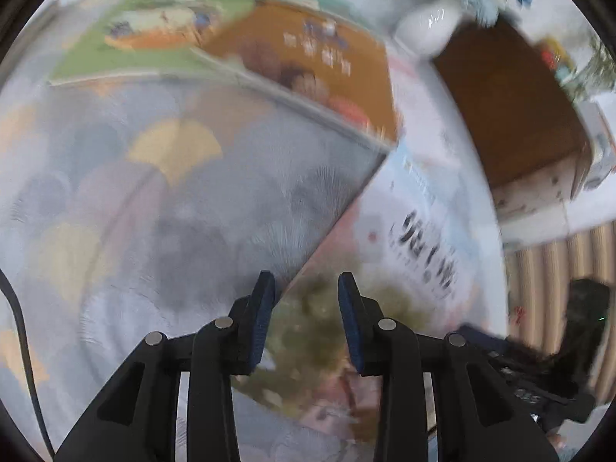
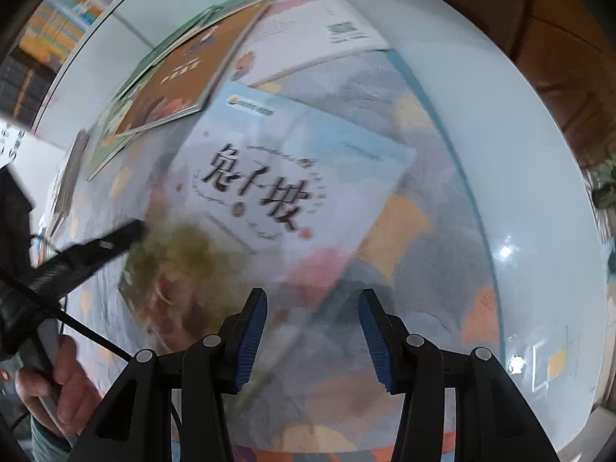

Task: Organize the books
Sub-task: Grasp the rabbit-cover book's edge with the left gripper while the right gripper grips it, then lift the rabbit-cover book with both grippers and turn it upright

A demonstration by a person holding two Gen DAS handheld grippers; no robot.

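Observation:
A white and light-blue book [image 2: 292, 177] with large dark characters lies flat on the patterned cloth [image 2: 415, 261]. My right gripper [image 2: 312, 300] hangs open over its near corner; a blurred edge of the book runs between the fingers, and the pads do not press on it. My left gripper [image 1: 306, 283] stands open over the same book [image 1: 415, 231], close to its long edge. In the right wrist view, the left gripper [image 2: 96, 258] reaches to the book's left corner. Farther back lie an orange book [image 2: 181, 77], a green book [image 2: 107, 146] under it and a pink-white book [image 2: 308, 38].
A white vase [image 1: 427, 27] with blue flowers stands beyond the books, beside a brown wooden box [image 1: 512, 107]. The round white table [image 2: 539, 192] shows bare past the cloth. A person's hand [image 2: 65, 385] holds the left gripper's handle at the lower left.

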